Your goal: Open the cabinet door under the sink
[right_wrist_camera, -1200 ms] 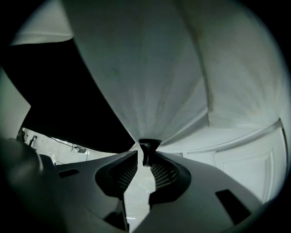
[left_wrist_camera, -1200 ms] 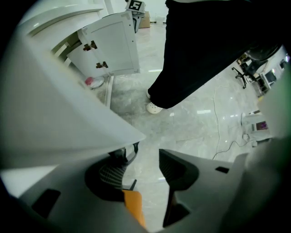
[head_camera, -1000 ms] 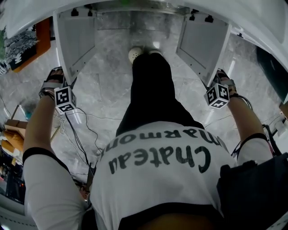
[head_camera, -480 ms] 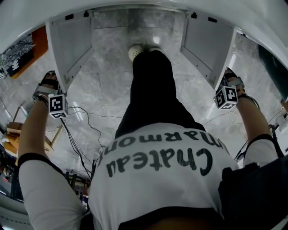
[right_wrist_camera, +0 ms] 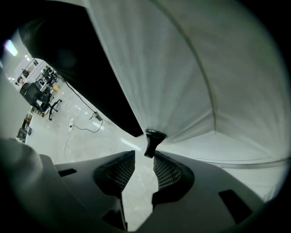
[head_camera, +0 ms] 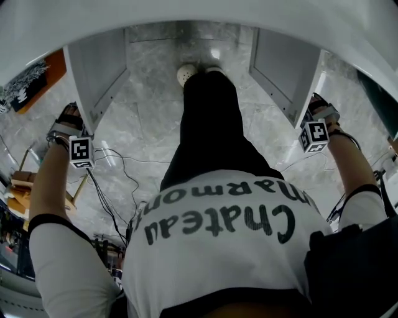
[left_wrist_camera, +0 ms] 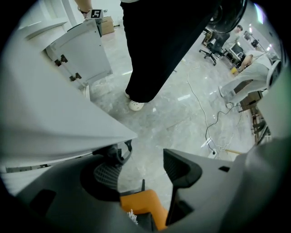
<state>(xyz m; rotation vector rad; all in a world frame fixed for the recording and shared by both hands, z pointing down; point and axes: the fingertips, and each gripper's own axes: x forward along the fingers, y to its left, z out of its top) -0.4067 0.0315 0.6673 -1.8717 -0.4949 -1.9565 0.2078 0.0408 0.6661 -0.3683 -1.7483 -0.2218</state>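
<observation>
Under the white counter, both cabinet doors stand swung out: the left door point(head_camera: 93, 71) and the right door point(head_camera: 287, 65). My left gripper point(head_camera: 67, 121) hangs at the left door's outer edge, my right gripper point(head_camera: 318, 112) at the right door's edge. In the left gripper view the left gripper point(left_wrist_camera: 145, 157) has just been opening; its jaws gape wide, and the dark door handle point(left_wrist_camera: 119, 152) lies beside one pad with the door edge point(left_wrist_camera: 68, 123) above. In the right gripper view the right gripper point(right_wrist_camera: 144, 157) has also just opened; the dark handle point(right_wrist_camera: 152, 141) stands at its fingertips, unpressed.
The person's black-trousered leg point(head_camera: 208, 118) and white shoe point(head_camera: 185, 74) stand between the doors on the grey marble floor. Cables point(head_camera: 112, 180) trail over the floor on the left, near boxes point(head_camera: 18, 183). The white counter rim point(head_camera: 199, 15) overhangs the top.
Both doors have swung wider apart. My left gripper moved outward to the left and my right gripper outward to the right. The counter rim now hides the door hinges.
</observation>
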